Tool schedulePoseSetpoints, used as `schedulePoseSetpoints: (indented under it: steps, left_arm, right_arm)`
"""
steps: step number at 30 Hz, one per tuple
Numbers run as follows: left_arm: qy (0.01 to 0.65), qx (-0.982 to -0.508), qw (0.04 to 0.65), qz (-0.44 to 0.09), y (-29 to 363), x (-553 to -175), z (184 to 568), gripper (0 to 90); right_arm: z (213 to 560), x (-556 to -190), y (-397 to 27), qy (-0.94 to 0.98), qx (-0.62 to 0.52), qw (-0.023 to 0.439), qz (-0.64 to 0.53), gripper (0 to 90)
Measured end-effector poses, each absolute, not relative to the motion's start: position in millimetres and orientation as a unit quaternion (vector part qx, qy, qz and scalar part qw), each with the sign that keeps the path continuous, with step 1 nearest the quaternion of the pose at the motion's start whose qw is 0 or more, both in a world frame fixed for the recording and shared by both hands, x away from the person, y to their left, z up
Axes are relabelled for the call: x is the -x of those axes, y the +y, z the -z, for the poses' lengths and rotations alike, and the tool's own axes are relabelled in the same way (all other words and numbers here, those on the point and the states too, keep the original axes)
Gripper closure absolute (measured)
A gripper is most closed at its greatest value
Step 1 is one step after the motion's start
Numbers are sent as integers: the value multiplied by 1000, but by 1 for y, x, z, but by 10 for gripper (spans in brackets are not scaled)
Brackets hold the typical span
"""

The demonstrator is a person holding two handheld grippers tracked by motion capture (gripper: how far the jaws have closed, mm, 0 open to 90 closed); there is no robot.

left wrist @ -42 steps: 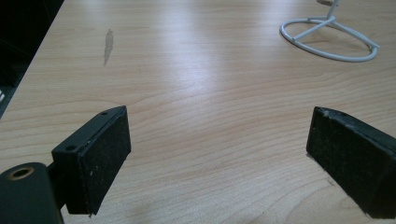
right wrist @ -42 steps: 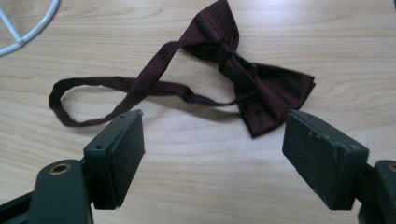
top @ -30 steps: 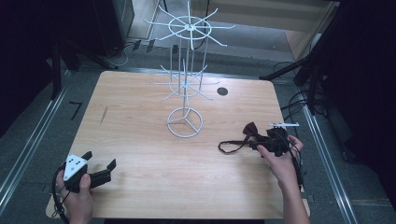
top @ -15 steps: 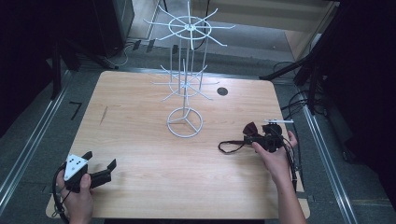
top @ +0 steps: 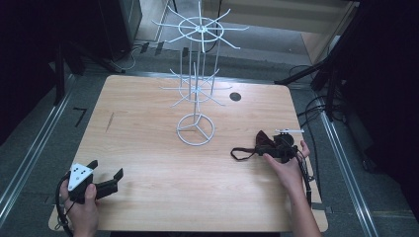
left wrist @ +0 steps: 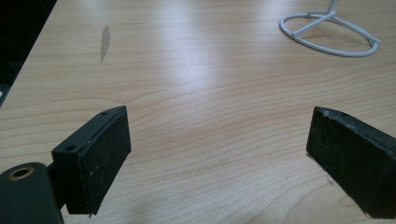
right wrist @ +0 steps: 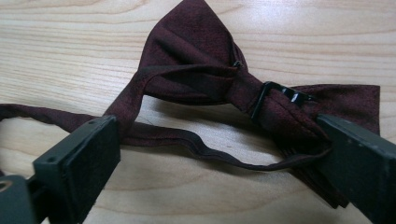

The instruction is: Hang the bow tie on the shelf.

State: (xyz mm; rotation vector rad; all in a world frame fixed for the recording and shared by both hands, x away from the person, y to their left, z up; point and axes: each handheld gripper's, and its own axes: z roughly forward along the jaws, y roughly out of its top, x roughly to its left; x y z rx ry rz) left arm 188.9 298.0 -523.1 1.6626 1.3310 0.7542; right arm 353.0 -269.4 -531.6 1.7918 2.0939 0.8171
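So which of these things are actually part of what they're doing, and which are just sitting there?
Likely in use:
- dark red bow tie with its strap, lying between the open jaws of the right gripper
- white wire rack, probably where the tie goes

Just lying about:
- left gripper, open over bare table
- small dark mark on the wood
- round black hole

On the desk I count 1 white wire rack, 1 dark red bow tie with 1 strap and 1 black clasp. I have 2 grippers: left gripper and right gripper, 2 fingers each.
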Motion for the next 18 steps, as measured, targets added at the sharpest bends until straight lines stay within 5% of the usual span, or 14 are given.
schedulePoseSetpoints:
  steps: [11,18]
  left_arm:
    - [533,-666,427,-301,298,-189,523,70]
    - [533,-666,426,-302,298,-189,523,70]
  right_arm:
    - [533,-350,-267,723,-618,194,-242,187]
    - [530,-346,-276,716,-618,215,-243,577]
